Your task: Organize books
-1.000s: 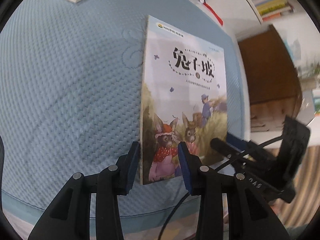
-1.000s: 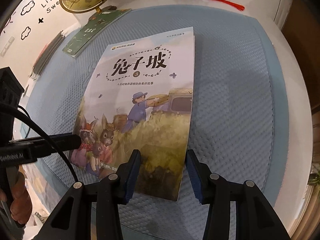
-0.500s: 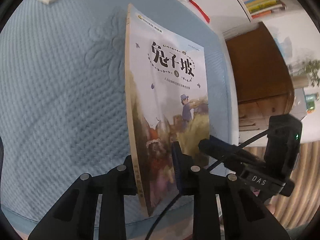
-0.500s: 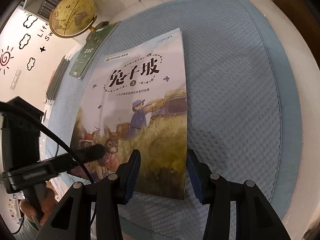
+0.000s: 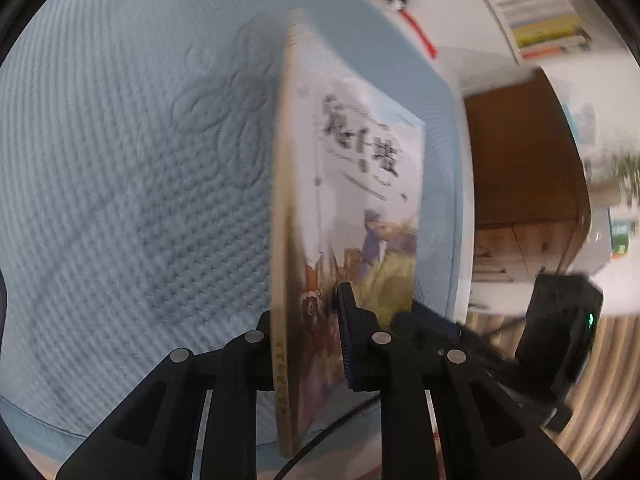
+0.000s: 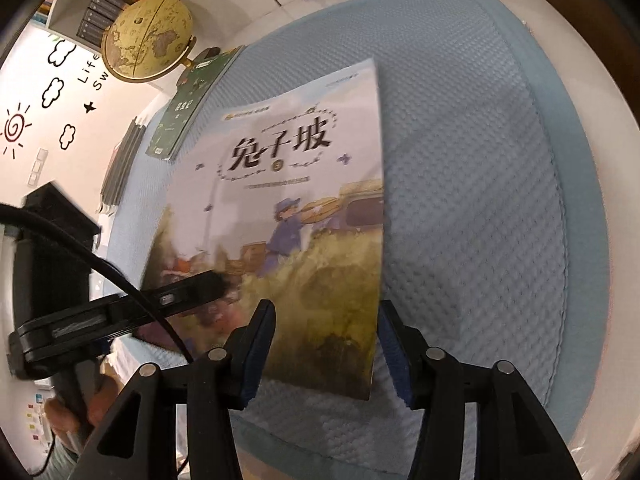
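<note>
Gripping: left gripper clamped on the picture book near its spine's lower end; jaws have just been closing on it.
Book position: tilted up on its spine edge over the blue quilted mat, cover facing right.
Right gripper: jaws apart, just been widening, straddling the book's lower right corner without pressing it.
Background: green book beside a globe.

Bare mat right of book
</note>
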A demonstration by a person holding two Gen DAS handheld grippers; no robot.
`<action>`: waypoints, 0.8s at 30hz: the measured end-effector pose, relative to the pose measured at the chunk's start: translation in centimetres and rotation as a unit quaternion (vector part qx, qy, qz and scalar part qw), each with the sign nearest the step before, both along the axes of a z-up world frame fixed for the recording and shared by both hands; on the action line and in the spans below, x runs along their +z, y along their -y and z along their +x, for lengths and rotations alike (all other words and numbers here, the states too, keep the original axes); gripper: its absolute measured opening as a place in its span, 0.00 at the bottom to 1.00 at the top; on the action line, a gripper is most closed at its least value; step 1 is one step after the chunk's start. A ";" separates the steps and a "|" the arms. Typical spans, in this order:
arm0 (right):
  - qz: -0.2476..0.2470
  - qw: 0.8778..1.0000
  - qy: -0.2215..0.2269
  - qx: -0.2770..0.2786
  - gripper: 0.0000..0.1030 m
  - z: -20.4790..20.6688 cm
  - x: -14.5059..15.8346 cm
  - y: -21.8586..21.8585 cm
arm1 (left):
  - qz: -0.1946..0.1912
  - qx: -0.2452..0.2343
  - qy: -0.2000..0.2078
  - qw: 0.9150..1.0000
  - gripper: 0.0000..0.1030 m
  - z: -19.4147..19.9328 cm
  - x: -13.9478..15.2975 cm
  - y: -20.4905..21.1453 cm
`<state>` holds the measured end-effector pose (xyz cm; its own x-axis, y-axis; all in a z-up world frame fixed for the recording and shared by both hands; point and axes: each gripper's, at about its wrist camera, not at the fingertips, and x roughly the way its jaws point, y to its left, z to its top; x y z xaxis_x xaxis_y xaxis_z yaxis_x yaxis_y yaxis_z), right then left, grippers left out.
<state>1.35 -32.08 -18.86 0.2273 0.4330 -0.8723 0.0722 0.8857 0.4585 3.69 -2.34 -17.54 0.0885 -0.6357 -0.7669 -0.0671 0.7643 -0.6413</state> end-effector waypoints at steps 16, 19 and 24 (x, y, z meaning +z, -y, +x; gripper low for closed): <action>0.279 0.954 -0.048 -0.099 0.78 -1.6 -3.6 6.7 | -0.223 0.023 -0.095 0.970 0.13 1.7 0.8 0.9; 0.313 0.943 -0.031 -0.110 0.52 -0.9 -4.0 6.9 | -0.192 0.012 -0.086 0.978 0.13 2.1 1.1 1.2; 0.245 0.967 -0.008 -0.074 0.27 0.0 -2.6 5.5 | -0.095 0.005 -0.065 0.993 0.13 2.3 1.1 1.2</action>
<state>1.36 -37.55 -21.50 0.3068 0.7584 -0.5751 0.1925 0.5423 0.8179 6.03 -3.53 -16.48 0.0031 -0.7701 -0.6379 -0.1652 0.6288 -0.7598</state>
